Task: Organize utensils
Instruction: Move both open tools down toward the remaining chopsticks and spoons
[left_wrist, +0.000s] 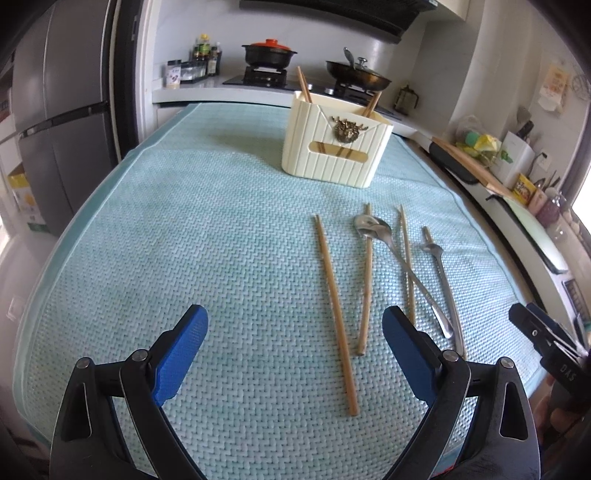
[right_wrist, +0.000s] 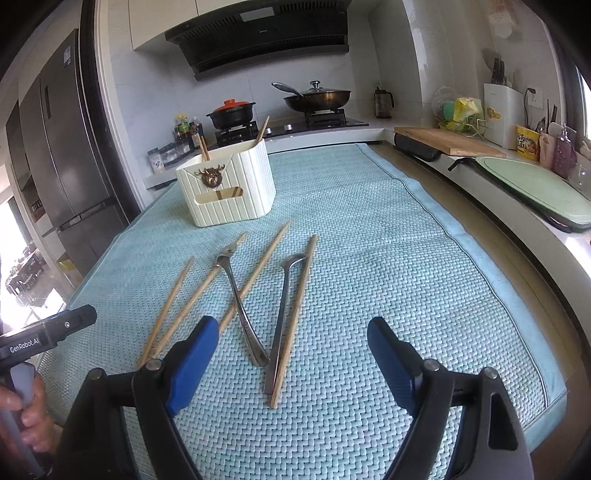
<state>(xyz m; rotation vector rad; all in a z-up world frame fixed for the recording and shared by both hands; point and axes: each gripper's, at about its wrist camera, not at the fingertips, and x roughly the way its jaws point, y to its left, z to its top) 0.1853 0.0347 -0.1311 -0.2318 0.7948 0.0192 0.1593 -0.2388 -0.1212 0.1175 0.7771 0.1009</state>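
- Wooden chopsticks (right_wrist: 293, 317) and two steel spoons (right_wrist: 284, 314) loose on the woven blue mat (right_wrist: 369, 258), long axes running roughly away from both cameras toward the cream holder (right_wrist: 229, 188).
- Holder upright at the mat's far side, already carrying two chopsticks (left_wrist: 304, 86).
- Right gripper (right_wrist: 291, 354): jaws wide apart, empty, straddling the near ends of one spoon and the chopstick beside it; likely nearer to this cluster.
- Left gripper (left_wrist: 295, 350): jaws apart, empty, hovering over the leftmost chopstick (left_wrist: 336, 314); shaft lengthwise in the gap, toward the right pad.
- Probable next need: pads closing across a shaft, not along it.
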